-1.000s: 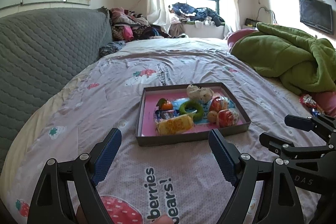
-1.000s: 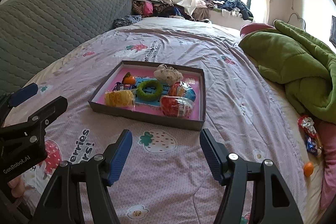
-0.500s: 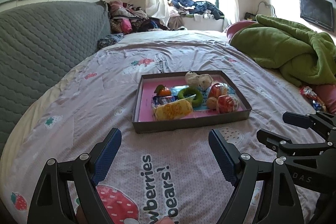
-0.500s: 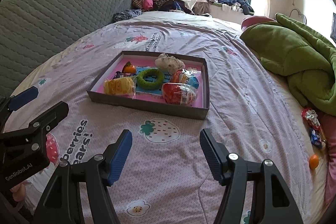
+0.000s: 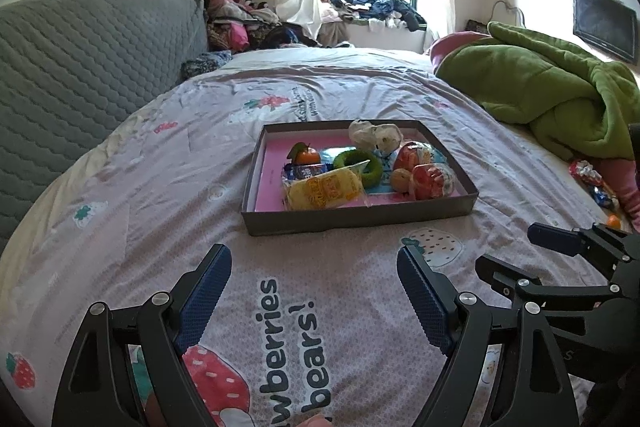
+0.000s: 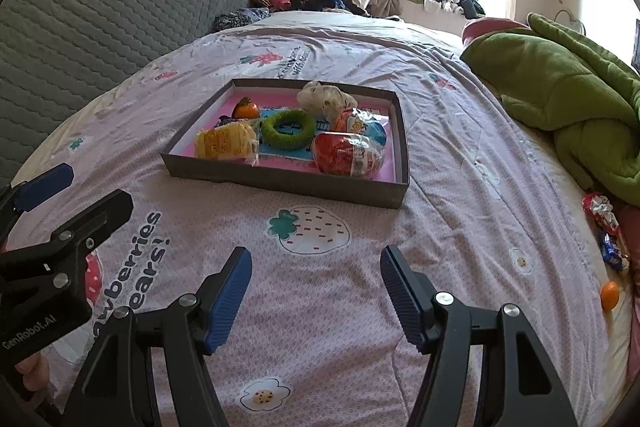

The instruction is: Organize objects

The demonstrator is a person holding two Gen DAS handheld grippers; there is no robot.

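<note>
Bedroom daylight falls on a bed spread with a lilac strawberry-print sheet, a green blanket bunched at its right side. Mid-bed sits a shallow grey tray with a pink floor, holding a yellow packet, a green ring, a red wrapped snack and a small orange. Left tongs and right tongs hover near the tray, both spread apart and empty. One loose orange lies at the bed's right edge.
</note>
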